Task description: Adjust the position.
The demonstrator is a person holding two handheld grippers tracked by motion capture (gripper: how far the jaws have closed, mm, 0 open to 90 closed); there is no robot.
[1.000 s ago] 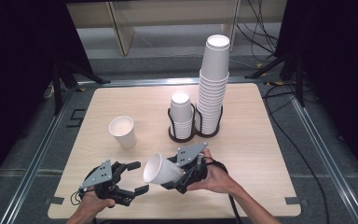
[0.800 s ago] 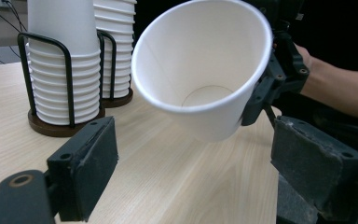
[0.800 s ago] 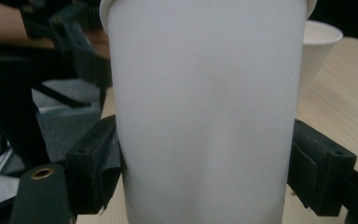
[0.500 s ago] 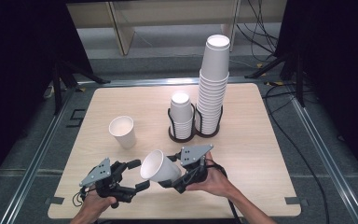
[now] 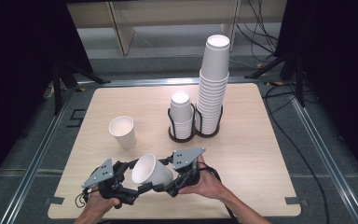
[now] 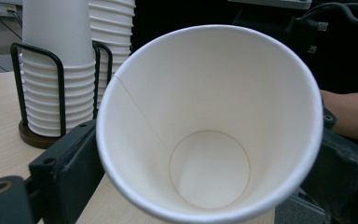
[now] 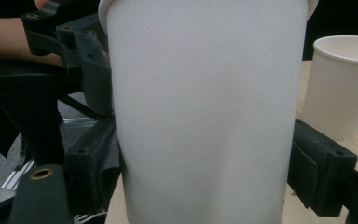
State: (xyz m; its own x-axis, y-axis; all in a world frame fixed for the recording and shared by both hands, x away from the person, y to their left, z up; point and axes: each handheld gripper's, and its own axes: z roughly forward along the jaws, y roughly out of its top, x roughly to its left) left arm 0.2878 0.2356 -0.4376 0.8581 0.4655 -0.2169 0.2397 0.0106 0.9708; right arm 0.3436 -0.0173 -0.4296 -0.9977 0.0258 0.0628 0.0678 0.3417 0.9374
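The wooden table (image 5: 261, 140) has rounded corners and sits in a metal frame. At its far middle stands a black wire cup holder (image 5: 195, 131) with two bays: the right bay carries a tall stack of white paper cups (image 5: 213, 84), the left bay a short stack of paper cups (image 5: 182, 114). To the left of the holder, well apart from it, a single paper cup (image 5: 122, 131) stands upright on the table with its mouth up.

At the near edge, a second loose paper cup (image 5: 151, 171) is held tilted on its side between the two grippers, its open mouth turned left toward the left gripper (image 5: 121, 184). The right gripper (image 5: 168, 184) has its jaws clamped on this cup's wall, one pad on either side. In the left gripper view the cup's rim lies between that gripper's jaws, which stand apart on either side of it; I cannot tell whether they touch it.
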